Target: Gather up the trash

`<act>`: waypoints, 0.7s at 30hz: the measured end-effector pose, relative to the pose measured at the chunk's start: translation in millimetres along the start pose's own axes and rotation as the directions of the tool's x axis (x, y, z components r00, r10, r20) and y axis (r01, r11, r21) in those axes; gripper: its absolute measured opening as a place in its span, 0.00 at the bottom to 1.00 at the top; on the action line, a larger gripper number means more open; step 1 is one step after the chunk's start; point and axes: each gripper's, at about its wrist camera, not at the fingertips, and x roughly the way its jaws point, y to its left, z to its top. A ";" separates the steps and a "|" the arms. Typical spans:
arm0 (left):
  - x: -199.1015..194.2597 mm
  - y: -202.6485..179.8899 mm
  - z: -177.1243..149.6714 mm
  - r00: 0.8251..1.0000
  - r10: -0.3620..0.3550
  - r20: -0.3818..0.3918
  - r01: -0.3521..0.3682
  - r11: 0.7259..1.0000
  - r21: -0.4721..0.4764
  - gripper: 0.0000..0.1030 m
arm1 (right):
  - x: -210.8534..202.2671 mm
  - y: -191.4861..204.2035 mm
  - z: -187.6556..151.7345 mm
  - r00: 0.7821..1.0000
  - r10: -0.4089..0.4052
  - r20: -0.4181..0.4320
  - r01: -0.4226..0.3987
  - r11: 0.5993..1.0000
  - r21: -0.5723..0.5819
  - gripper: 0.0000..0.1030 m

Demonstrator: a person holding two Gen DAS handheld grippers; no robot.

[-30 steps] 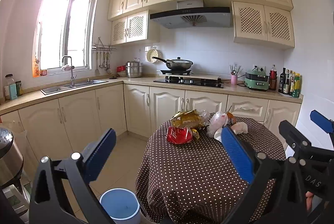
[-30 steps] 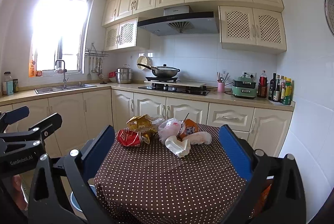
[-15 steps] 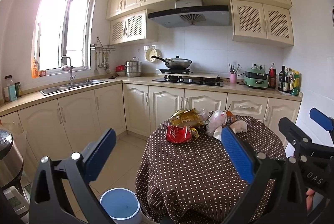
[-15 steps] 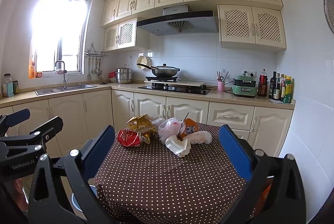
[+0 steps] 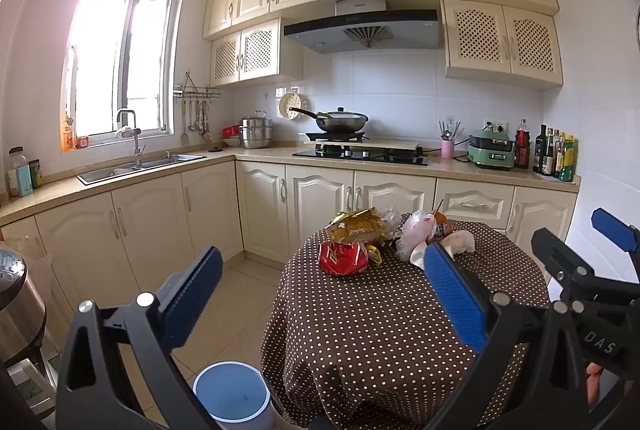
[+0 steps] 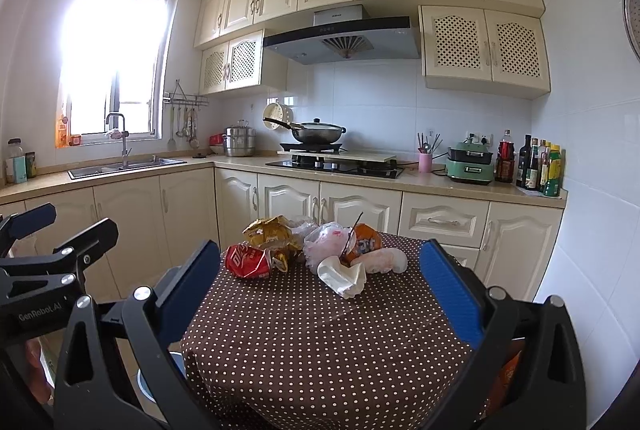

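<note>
A heap of trash lies at the far side of a round table with a brown dotted cloth (image 6: 320, 342): a red snack bag (image 6: 248, 262), a gold snack bag (image 6: 270, 232), a pale plastic bag (image 6: 326, 244), an orange cup (image 6: 364, 242) and a crumpled white paper cup (image 6: 344, 276). In the left wrist view the red snack bag (image 5: 344, 258) and gold snack bag (image 5: 356, 228) show too. A blue bin (image 5: 232, 396) stands on the floor left of the table. My left gripper (image 5: 320, 294) and right gripper (image 6: 320, 286) are both open and hold nothing, well short of the heap.
Cream cabinets (image 5: 160, 222) run along the left and back walls, with a sink (image 5: 136, 165), a stove with a wok (image 5: 340, 121) and bottles (image 6: 536, 165) on the counter. A steel kettle (image 5: 12, 302) stands at the near left. Tiled floor (image 5: 236, 306) lies between table and cabinets.
Both views have drifted only slightly; the grippers stay open and the trash has not moved.
</note>
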 end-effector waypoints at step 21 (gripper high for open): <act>0.8 0.7 0.6 1.000 -0.002 -0.006 0.002 1.000 -0.002 0.95 | 3.8 3.6 1.1 1.000 0.005 -0.010 -0.005 1.000 -0.005 0.94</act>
